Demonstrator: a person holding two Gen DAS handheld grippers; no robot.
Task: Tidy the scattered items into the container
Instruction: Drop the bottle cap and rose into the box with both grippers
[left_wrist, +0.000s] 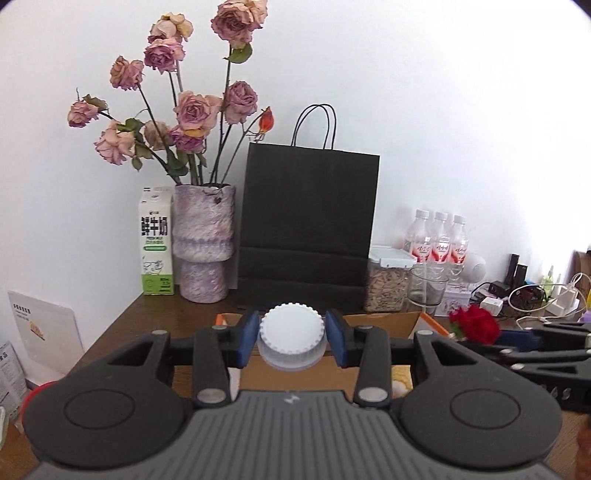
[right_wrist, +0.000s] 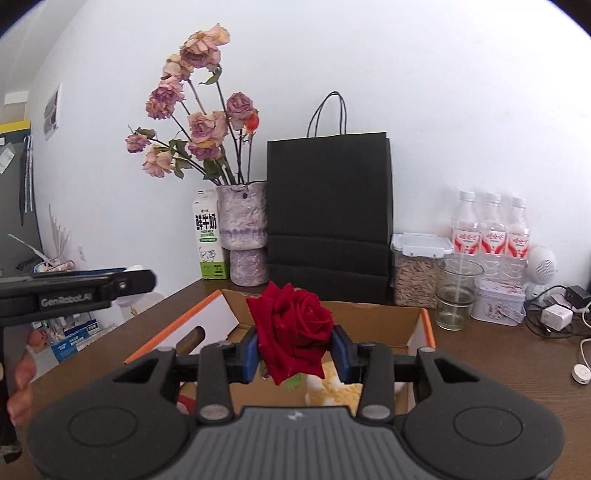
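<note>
Two grippers: both carrying loads above the cardboard box (right_wrist: 415, 326).
Left gripper (left_wrist: 291, 338): pinching white ribbed cap (left_wrist: 291, 328).
Right gripper (right_wrist: 294, 349): squeezing red rose (right_wrist: 291, 325); releasing low and gently is advisable.

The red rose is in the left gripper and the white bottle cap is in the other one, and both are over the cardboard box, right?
Almost. The red rose is in the right gripper, as the right wrist view shows. The white bottle cap is in the left gripper, seen in the left wrist view. Both are over the cardboard box.
</note>
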